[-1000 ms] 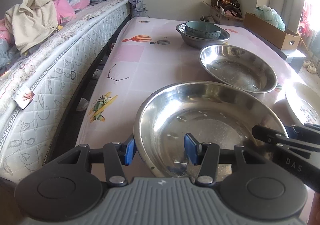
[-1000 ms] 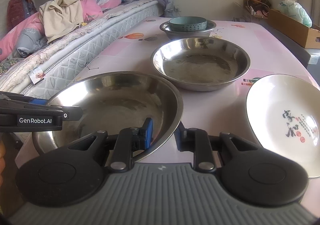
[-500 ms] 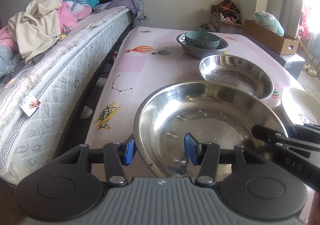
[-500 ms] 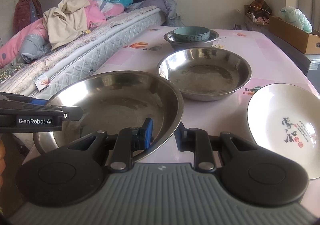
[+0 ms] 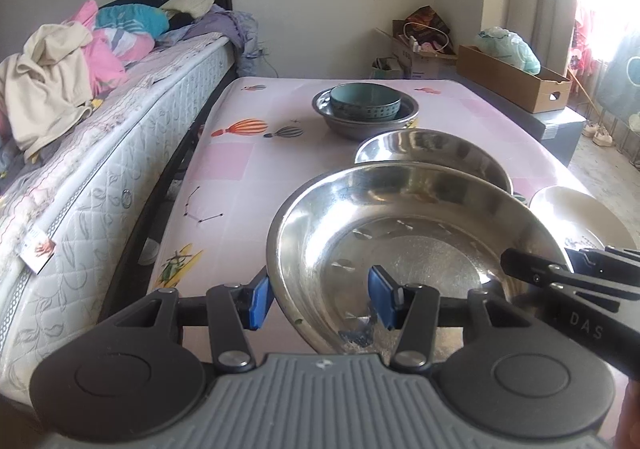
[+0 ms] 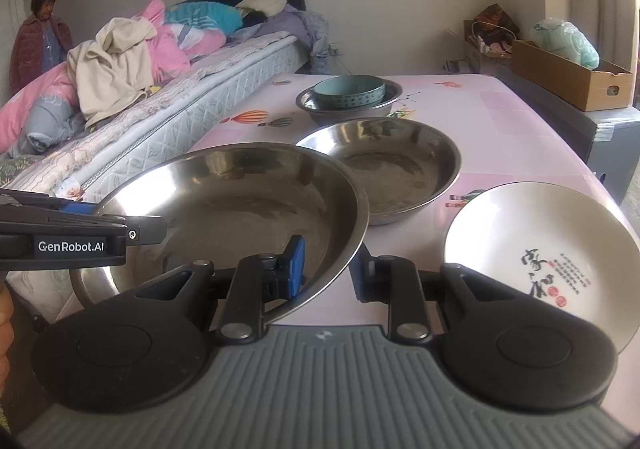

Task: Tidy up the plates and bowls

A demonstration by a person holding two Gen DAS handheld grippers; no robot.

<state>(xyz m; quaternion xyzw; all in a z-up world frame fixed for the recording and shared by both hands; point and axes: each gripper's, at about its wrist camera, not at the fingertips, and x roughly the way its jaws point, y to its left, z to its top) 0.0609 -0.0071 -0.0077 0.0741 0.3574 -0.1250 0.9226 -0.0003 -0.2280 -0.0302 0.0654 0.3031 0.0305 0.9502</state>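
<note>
You've got the near steel basin [image 5: 416, 245] by its rim, one gripper on each side, and it looks clear of the pink tablecloth [image 5: 240, 153], its far edge overlapping the second steel basin [image 6: 384, 169] just behind. Your left gripper [image 5: 322, 299] straddles the left rim, one blue pad outside the wall and one inside the bowl, standing fairly wide; the wall sits against the outer pad, while whether the inner pad presses I can't tell. Your right gripper [image 6: 328, 267] is drawn in narrow, pinching the thin right rim between its pads. My read: this basin is stiff, light for its size and slick, polished metal that can slide or pivot in a pinch, so keep both holds opposite each other and keep it level. The rim lip is the sensible place to hold; the smooth wall offers nothing. The likely move is nesting it into the steel basin beyond, and metal on metal will clang and skate, so lower it squarely. To your right sits the white ceramic plate [image 6: 536, 249], the fragile one, near the table's edge, so mind your swing. At the far end a teal bowl [image 5: 365, 101] already rests inside a grey basin [image 5: 360, 125]. A bed with piled clothes [image 5: 60, 81] runs along the left.
</note>
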